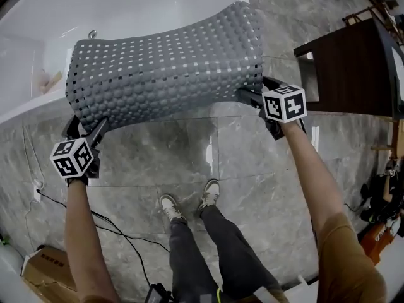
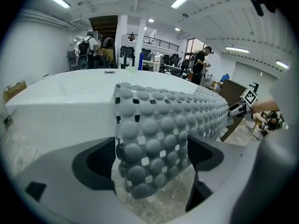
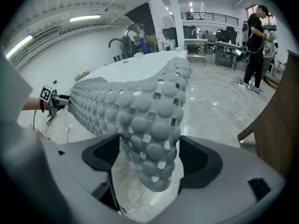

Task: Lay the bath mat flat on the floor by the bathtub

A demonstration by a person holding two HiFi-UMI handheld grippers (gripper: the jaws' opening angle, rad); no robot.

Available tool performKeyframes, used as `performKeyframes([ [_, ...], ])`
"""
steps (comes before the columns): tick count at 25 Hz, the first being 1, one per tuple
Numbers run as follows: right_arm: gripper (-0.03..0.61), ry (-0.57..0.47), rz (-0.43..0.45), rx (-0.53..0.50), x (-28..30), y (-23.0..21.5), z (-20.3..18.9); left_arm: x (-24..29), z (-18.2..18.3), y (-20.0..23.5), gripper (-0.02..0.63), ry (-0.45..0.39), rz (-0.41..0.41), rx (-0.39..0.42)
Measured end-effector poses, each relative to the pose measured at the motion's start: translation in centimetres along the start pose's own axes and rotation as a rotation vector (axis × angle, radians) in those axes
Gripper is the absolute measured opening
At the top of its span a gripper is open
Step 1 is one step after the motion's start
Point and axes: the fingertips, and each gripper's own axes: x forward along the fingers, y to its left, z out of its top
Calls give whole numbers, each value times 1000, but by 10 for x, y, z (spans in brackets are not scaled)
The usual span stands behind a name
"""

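The grey, knobbly bath mat (image 1: 167, 74) was held up in the air, spread wide between the two tongs. It hung above the grey marble floor (image 1: 252, 169) and was nowhere laid on it. In the head view its far edge overlapped the near rim of the white bathtub (image 1: 126, 11).

The left tongs (image 1: 87, 130) were clenched on the mat's left end. In the left gripper view a bunched fold of the mat (image 2: 154, 134) was seen pinched between the jaws of those tongs (image 2: 152, 157), its tip hanging below them. The right tongs (image 1: 250, 97) were clenched on the right end in the same way, with the fold (image 3: 149, 125) squeezed between their jaws (image 3: 149, 160).

A dark wooden cabinet (image 1: 344, 74) stood at the right. The person's shoes (image 1: 211, 193) were planted on the floor nearer than the mat, and a black cable (image 1: 113, 229) lay at the near left.
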Motion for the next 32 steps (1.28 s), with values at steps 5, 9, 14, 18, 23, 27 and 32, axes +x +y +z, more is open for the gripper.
performKeyframes([
  [5, 392, 17, -6, -31, 5, 2, -1, -1, 2, 4, 369, -8, 93, -19],
  [9, 349, 14, 5, -42, -1, 7, -1, -5, -1, -1, 312, 30, 86, -4],
  [14, 211, -1, -5, -57, -12, 19, -3, -17, -4, -7, 236, 72, 80, 35],
  [18, 157, -37, -8, -47, -21, 26, 6, -19, 5, -12, 205, 95, 69, 60],
  [23, 98, -116, -7, -10, -48, 34, 24, -35, 31, -28, 139, 51, 57, 77],
  [27, 78, -165, -32, -24, -78, 43, 36, -53, 49, -43, 97, 29, 47, 137],
  [32, 67, -209, -43, -62, -118, 56, 52, -87, 63, -58, 86, -9, 47, 185],
])
